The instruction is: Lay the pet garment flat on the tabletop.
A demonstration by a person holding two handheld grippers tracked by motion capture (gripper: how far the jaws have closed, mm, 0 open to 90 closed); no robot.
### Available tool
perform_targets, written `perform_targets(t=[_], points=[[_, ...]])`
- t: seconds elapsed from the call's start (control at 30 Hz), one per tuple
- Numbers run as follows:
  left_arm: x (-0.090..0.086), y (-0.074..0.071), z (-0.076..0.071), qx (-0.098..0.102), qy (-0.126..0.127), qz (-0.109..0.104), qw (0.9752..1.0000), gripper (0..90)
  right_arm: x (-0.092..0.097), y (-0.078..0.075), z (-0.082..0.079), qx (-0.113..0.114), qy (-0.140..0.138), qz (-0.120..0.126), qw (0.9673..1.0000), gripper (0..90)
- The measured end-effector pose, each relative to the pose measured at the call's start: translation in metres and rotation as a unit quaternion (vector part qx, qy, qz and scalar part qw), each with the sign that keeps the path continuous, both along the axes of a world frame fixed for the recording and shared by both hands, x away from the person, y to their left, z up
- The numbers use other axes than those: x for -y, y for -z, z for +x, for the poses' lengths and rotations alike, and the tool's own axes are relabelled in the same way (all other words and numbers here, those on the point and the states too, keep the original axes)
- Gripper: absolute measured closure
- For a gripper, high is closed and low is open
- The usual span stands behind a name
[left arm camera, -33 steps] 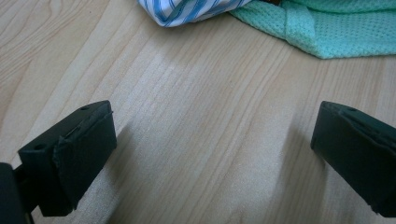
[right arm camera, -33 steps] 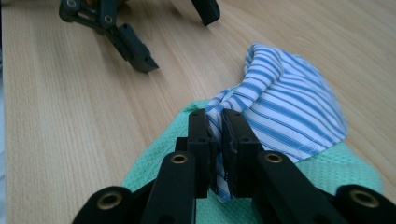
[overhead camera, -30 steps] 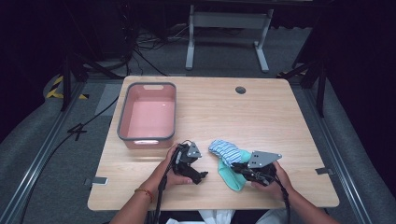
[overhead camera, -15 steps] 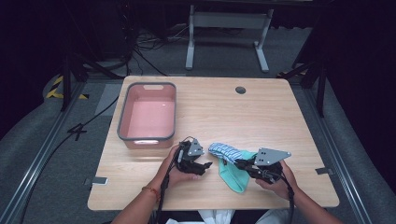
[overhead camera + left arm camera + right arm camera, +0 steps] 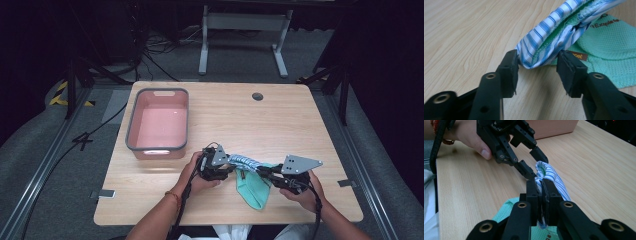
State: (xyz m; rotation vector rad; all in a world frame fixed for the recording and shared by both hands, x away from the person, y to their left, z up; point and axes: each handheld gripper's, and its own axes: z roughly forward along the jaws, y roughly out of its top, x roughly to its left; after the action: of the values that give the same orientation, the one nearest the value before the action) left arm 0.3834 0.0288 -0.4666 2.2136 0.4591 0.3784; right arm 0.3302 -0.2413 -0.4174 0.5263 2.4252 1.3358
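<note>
Up close, right gripper [image 5: 540, 185] jaws clamped on striped cloth [image 5: 554, 178]; left gripper [image 5: 537, 65] jaws agape around it.

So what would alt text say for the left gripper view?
Two open black jaws of the left gripper flank the folded end of a blue-and-white striped cloth on a wooden table. A green mesh cloth lies behind it.

Your left tongs [image 5: 537, 71] are gaping with jaws spread apart; your right tongs [image 5: 542, 187] are clamping tight, both forearms reaching in low, tongs pointing toward each other.
</note>
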Motion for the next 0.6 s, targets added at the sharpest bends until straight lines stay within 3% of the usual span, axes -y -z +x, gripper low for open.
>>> perform_targets(t=[0.17,0.27,0.47,0.6], points=[[0.002,-0.005,0.0,0.009,0.017,-0.002,0.9998,75.1,0.004,-0.003,0.001,0.003,0.006,0.005,1.0,84.9],[0.0,-0.008,0.001,0.006,0.019,-0.01,0.9997,82.0,0.007,-0.005,0.001,0.005,0.01,0.007,0.9999,84.9],[-0.002,-0.018,-0.001,0.019,0.018,-0.015,0.9995,83.9,0.017,-0.007,0.006,0.008,0.028,0.013,0.9995,84.9],[-0.002,-0.022,-0.001,0.017,0.017,-0.014,0.9996,83.9,0.02,-0.008,0.009,0.013,0.037,0.013,0.9991,84.9]])
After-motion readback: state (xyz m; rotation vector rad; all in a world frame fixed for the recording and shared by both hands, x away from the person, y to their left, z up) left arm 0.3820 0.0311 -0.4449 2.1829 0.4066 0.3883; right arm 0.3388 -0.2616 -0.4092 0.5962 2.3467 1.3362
